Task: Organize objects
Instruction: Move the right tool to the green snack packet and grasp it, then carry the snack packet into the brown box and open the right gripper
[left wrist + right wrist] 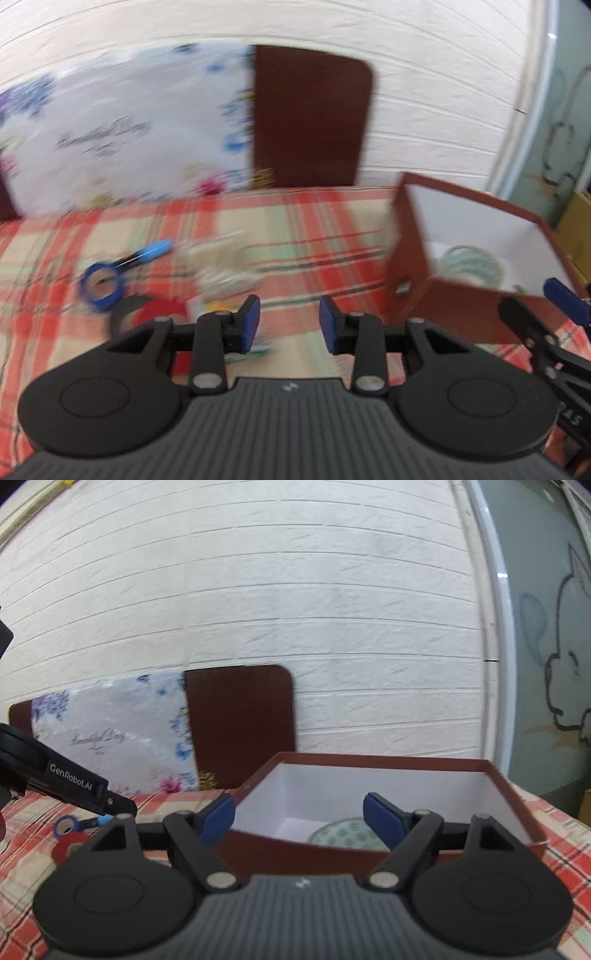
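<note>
White brick-pattern wall behind; a plaid tablecloth (325, 229) in red, cream and green covers the work surface. A floral-printed board (125, 133) and a dark brown panel (310, 118) lean against the wall at the back.

Left wrist view is motion-blurred. Left gripper (290, 325): fingers apart at a moderate gap, nothing between the pads. Ahead of it and to its left lie the loose items: a blue tape roll (101, 286), a blue-capped pen (147, 253) just beyond that roll, a red tape roll (155, 314) close under the left finger, and a pale translucent bundle (221, 269) too blurred to identify. Some small printed items sit beneath the fingers, also unreadable.

Right gripper (299, 816): fingers spread wide, empty, poised at the near rim of the open brown box (369, 849). The box has a white interior and already contains one patterned tape roll (343, 834) on its floor.

Judgement: sorting is partly done, with one roll boxed and several items on the cloth. The step in hand looks like the left gripper heading to the pile for the next pick. Next move calls for lowering over one roll, straddling its wall with the pads, and closing firmly before carrying it right to the box.
</note>
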Motion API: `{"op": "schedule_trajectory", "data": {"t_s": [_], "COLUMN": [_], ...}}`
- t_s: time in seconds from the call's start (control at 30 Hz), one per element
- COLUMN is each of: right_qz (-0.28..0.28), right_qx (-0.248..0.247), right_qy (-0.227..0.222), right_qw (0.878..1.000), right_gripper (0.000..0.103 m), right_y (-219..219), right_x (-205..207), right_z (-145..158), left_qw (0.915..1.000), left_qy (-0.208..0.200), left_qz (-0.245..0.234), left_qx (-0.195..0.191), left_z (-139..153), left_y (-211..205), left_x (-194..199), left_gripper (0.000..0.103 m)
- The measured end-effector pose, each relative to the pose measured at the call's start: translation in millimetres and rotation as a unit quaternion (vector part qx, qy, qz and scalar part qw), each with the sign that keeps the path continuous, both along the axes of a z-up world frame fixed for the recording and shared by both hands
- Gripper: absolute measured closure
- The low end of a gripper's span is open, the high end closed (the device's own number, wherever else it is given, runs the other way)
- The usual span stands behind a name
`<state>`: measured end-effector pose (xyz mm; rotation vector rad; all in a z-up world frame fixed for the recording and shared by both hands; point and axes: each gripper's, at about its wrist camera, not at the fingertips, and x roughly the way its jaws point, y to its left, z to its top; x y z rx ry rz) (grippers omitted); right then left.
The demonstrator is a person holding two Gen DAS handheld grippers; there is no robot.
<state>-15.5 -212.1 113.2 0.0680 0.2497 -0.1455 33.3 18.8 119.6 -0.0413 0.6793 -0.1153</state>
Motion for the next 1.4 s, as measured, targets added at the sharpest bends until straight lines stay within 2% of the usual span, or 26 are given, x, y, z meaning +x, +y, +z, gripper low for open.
{"op": "schedule_trajectory", "data": {"t_s": [0.17, 0.27, 0.33, 0.47, 0.53, 0.63, 0.67, 0.7, 0.73, 0.77, 0.83, 0.9, 1.0, 1.07, 1.13, 1.2, 1.23, 1.33, 1.4], "right_qz": [0.091, 0.132, 0.159, 0.185, 0.177, 0.153, 0.153, 0.157, 0.154, 0.151, 0.154, 0.149, 0.153, 0.160, 0.159, 0.158, 0.158, 0.152, 0.156], "right_qx": [-0.005, 0.006, 0.019, 0.107, 0.158, 0.186, 0.197, 0.208, 0.205, 0.199, 0.214, 0.175, 0.052, -0.026, -0.078, -0.081, -0.074, -0.044, -0.026], "right_qy": [0.056, 0.097, 0.117, 0.142, 0.154, 0.189, 0.204, 0.219, 0.221, 0.219, 0.218, 0.215, 0.204, 0.194, 0.188, 0.195, 0.201, 0.216, 0.220], "right_qw": [0.994, 0.986, 0.980, 0.967, 0.959, 0.952, 0.947, 0.940, 0.941, 0.943, 0.939, 0.949, 0.966, 0.967, 0.966, 0.965, 0.964, 0.963, 0.963], "right_gripper": [0.028, 0.031, 0.030, 0.027, 0.017, 0.011, 0.012, 0.018, 0.040, 0.048, 0.057, 0.058, 0.058, 0.057, 0.054, 0.043, 0.033, 0.031, 0.029], "right_y": [66, 99, 114, 115, 107, 102, 102, 101, 101, 101, 95, 97, 106, 110, 113, 111, 108, 99, 94], "right_x": [10, 21, 34, 80, 109, 152, 164, 173, 174, 172, 162, 143, 100, 67, 41, 28, 27, 32, 37], "right_z": [-22, -35, -41, -48, -55, -73, -80, -86, -91, -91, -87, -79, -69, -68, -70, -76, -81, -89, -89], "left_qw": [0.9965, 0.9936, 0.9927, 0.9916, 0.9913, 0.9916, 0.9918, 0.9918, 0.9918, 0.9918, 0.9915, 0.9912, 0.9903, 0.9859, 0.9777, 0.9704, 0.9689, 0.9740, 0.9724], "left_qy": [0.024, 0.027, 0.038, 0.055, 0.060, 0.059, 0.058, 0.057, 0.056, 0.055, 0.056, 0.060, 0.063, 0.073, 0.089, 0.109, 0.117, 0.134, 0.148], "left_qz": [0.078, 0.103, 0.110, 0.116, 0.115, 0.110, 0.109, 0.107, 0.106, 0.105, 0.101, 0.088, 0.042, 0.003, -0.035, -0.059, -0.068, -0.074, -0.076], "left_qx": [0.018, 0.037, 0.032, -0.004, -0.020, -0.034, -0.036, -0.039, -0.043, -0.048, -0.058, -0.079, -0.116, -0.150, -0.187, -0.207, -0.207, -0.167, -0.164], "left_z": [-38, -57, -67, -82, -85, -86, -86, -85, -85, -84, -83, -81, -72, -68, -69, -72, -74, -81, -88], "left_y": [64, 87, 100, 122, 129, 136, 137, 138, 140, 141, 142, 139, 123, 106, 88, 69, 58, 30, 20], "left_x": [-13, -23, -25, -31, -34, -38, -39, -40, -41, -41, -40, -39, -38, -36, -31, -24, -20, -13, -8], "left_gripper": [0.065, 0.065, 0.065, 0.065, 0.065, 0.064, 0.063, 0.063, 0.063, 0.063, 0.063, 0.063, 0.057, 0.048, 0.047, 0.044, 0.042, 0.038, 0.039]}}
